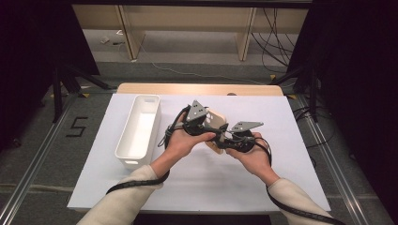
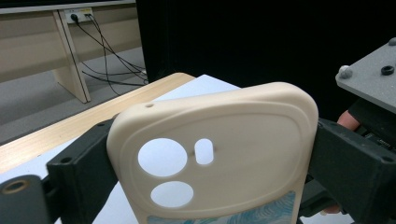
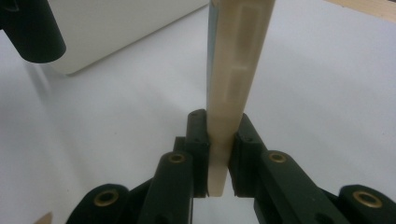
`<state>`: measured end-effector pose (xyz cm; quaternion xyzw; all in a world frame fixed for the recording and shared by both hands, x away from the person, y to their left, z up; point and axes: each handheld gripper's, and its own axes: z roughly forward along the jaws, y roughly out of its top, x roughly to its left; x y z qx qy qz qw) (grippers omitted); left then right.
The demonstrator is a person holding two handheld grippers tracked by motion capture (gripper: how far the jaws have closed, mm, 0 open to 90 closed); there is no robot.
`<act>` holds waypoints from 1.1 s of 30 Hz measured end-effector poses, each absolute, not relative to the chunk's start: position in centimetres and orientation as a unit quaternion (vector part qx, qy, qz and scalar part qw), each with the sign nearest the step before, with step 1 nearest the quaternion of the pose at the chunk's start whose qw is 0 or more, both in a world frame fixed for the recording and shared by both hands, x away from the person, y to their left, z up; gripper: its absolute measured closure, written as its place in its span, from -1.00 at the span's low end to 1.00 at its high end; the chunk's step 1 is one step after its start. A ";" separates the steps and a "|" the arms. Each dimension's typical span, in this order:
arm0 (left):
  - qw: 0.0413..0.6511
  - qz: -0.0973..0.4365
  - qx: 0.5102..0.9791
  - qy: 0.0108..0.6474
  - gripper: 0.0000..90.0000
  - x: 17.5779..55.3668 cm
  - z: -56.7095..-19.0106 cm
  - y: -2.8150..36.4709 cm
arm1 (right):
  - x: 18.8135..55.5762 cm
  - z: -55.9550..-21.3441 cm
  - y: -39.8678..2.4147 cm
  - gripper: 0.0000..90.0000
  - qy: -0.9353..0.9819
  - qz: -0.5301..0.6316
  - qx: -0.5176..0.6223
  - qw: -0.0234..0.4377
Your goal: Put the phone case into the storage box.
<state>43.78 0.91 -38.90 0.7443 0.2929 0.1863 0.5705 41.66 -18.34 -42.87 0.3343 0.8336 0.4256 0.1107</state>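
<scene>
- Right gripper (image 3: 219, 154): fingers (image 3: 196, 144) closed tight on the thin edge of the cream phone case (image 2: 210, 154), held edge-on.
- Left gripper (image 2: 205, 172): fingers (image 2: 84, 168) spread wide, flanking the case's two long sides; whether they press on it cannot be told.
- Hands: both raised together above mid-bench (image 1: 211, 187), palms turned inward.
- Case: clear of the bench surface.
- White bin (image 1: 139, 131): left of the hands.
</scene>
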 end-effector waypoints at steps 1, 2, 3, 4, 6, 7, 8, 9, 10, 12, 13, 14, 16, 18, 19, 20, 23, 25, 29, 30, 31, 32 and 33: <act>0.571 0.186 0.743 0.294 -0.82 43.8 -38.9 0.9 | 41.7 -42.9 -18.3 0.79 0.833 0.426 0.334 0.111; 0.573 0.186 0.742 0.295 -0.82 43.7 -38.9 0.9 | 41.7 -42.9 -18.3 0.79 0.833 0.427 0.334 0.110; 0.573 0.186 0.742 0.294 -0.81 43.7 -38.9 1.0 | 41.7 -42.9 -18.3 0.79 0.832 0.428 0.334 0.110; 0.574 0.186 0.742 0.293 -0.80 43.7 -38.8 1.0 | 41.7 -42.8 -18.3 0.79 0.832 0.428 0.334 0.110; 0.573 0.187 0.743 0.291 -0.79 43.7 -38.8 1.0 | 41.7 -42.8 -18.3 0.78 0.832 0.430 0.333 0.110; 0.573 0.186 0.743 0.292 -0.79 43.7 -38.7 1.0 | 41.7 -42.9 -18.3 0.78 0.831 0.431 0.332 0.112; 0.573 0.187 0.743 0.292 -0.78 43.7 -38.7 1.0 | 41.7 -42.9 -18.3 0.78 0.831 0.433 0.332 0.114; 0.572 0.187 0.743 0.291 -0.78 43.7 -38.6 1.1 | 41.7 -42.9 -18.3 0.77 0.830 0.434 0.331 0.114; 0.573 0.188 0.743 0.292 -0.78 43.7 -38.6 1.1 | 41.7 -42.9 -18.3 0.76 0.829 0.436 0.330 0.115; 0.574 0.186 0.742 0.293 -0.77 43.7 -38.5 1.1 | 41.7 -42.9 -18.3 0.72 0.827 0.439 0.329 0.121; 0.576 0.185 0.740 0.295 -0.76 43.7 -38.4 1.2 | 41.7 -42.9 -18.3 0.70 0.826 0.441 0.330 0.121; 0.576 0.186 0.739 0.295 -0.76 43.7 -38.4 1.2 | 41.7 -42.9 -18.3 0.66 0.824 0.444 0.330 0.122; 0.577 0.187 0.738 0.295 -0.76 43.7 -38.2 1.3 | 41.7 -42.8 -18.4 0.53 0.822 0.446 0.331 0.124; 0.579 0.190 0.736 0.295 -0.75 43.7 -38.1 1.4 | 41.8 -42.9 -18.4 0.32 0.818 0.453 0.333 0.124; 0.579 0.192 0.736 0.294 -0.75 43.7 -37.9 1.6 | 41.8 -43.0 -18.5 0.22 0.815 0.456 0.336 0.126; 0.580 0.193 0.735 0.294 -0.75 43.8 -37.8 1.7 | 41.9 -43.0 -18.6 0.13 0.811 0.463 0.336 0.120; 0.579 0.200 0.733 0.296 -0.75 43.8 -37.5 2.3 | 41.9 -42.9 -18.8 -0.33 0.803 0.477 0.337 0.122; 0.581 0.202 0.730 0.298 -0.75 43.9 -37.3 2.7 | 41.9 -42.8 -19.0 -0.54 0.802 0.485 0.328 0.122; 0.581 0.209 0.728 0.299 -0.75 43.8 -36.9 3.4 | 41.8 -42.9 -19.4 -0.65 0.801 0.494 0.315 0.121; 0.581 0.210 0.727 0.299 -0.75 43.8 -36.8 3.6 | 41.7 -43.0 -19.4 -0.65 0.801 0.494 0.315 0.127; 0.581 0.212 0.726 0.300 -0.75 43.7 -36.7 3.8 | 41.6 -43.1 -19.4 -0.65 0.800 0.494 0.315 0.129; 0.582 0.213 0.725 0.301 -0.75 43.7 -36.7 4.0 | 41.6 -43.1 -19.5 -0.65 0.800 0.495 0.314 0.131; 0.582 0.214 0.724 0.301 -0.75 43.7 -36.6 4.2 | 41.6 -43.1 -19.6 -0.65 0.800 0.496 0.312 0.132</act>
